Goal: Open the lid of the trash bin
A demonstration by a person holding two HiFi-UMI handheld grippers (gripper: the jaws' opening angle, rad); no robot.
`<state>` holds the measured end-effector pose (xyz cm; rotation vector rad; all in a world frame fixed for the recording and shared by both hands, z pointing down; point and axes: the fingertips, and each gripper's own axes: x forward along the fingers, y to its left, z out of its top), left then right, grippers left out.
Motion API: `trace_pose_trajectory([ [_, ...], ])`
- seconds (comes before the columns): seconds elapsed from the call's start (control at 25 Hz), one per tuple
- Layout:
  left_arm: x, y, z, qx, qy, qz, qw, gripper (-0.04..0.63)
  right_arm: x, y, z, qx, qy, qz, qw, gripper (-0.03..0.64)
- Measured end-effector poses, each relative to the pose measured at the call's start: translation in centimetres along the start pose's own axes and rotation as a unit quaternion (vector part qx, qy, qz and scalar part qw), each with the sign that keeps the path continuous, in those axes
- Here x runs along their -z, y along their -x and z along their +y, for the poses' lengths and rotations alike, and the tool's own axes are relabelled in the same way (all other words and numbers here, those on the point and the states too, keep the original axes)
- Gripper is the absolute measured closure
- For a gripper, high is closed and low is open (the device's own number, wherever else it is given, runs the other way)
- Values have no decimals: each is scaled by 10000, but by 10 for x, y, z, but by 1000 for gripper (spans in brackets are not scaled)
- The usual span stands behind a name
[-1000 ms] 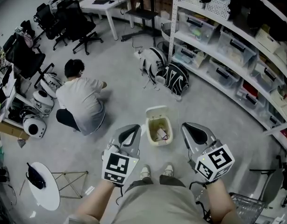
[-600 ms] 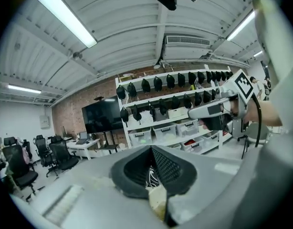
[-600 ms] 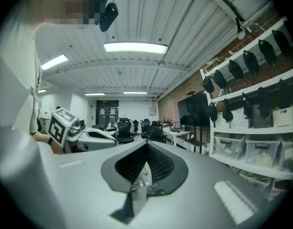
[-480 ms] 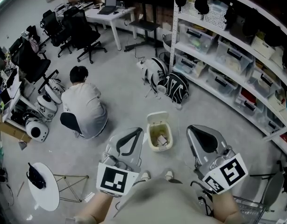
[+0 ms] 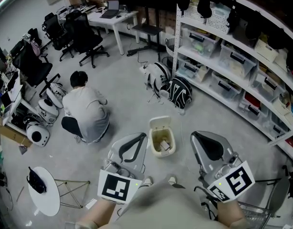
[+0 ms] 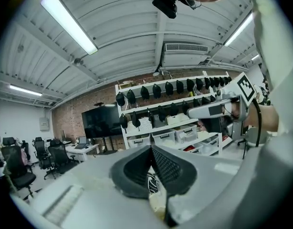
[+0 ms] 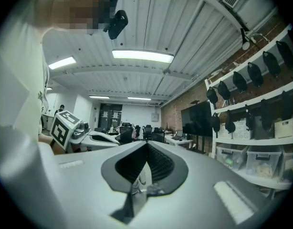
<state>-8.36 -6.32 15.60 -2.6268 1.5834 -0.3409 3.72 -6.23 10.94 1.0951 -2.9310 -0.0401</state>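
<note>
A small cream trash bin (image 5: pixel 162 143) stands on the grey floor just ahead of the person's shoes. Its lid (image 5: pixel 159 123) is tipped up at the far side, and some rubbish shows inside. My left gripper (image 5: pixel 141 137) hovers to the left of the bin and my right gripper (image 5: pixel 195 135) to its right; neither touches it. In the left gripper view the left gripper (image 6: pixel 151 148) has its jaws closed tip to tip with nothing between them. The right gripper (image 7: pixel 146 145) looks the same in its own view. Both gripper views face the room, not the bin.
A person (image 5: pixel 85 110) crouches on the floor to the left. Black and white bags (image 5: pixel 168 83) lie beyond the bin, by the long shelving (image 5: pixel 232 56) on the right. A round white side table (image 5: pixel 43 191) stands at lower left, a wire basket (image 5: pixel 255 214) at lower right.
Both grippers have drawn back toward the person and sit lower in the head view. The bin lid stays tipped up. The crouching person has shifted slightly.
</note>
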Motion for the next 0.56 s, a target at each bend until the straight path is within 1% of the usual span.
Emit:
trace_pose_trajectory([
  [0.56,-5,-1,6,0,-61,0,10000,594,-17,-3,0,-48,98,-89,9999,614],
])
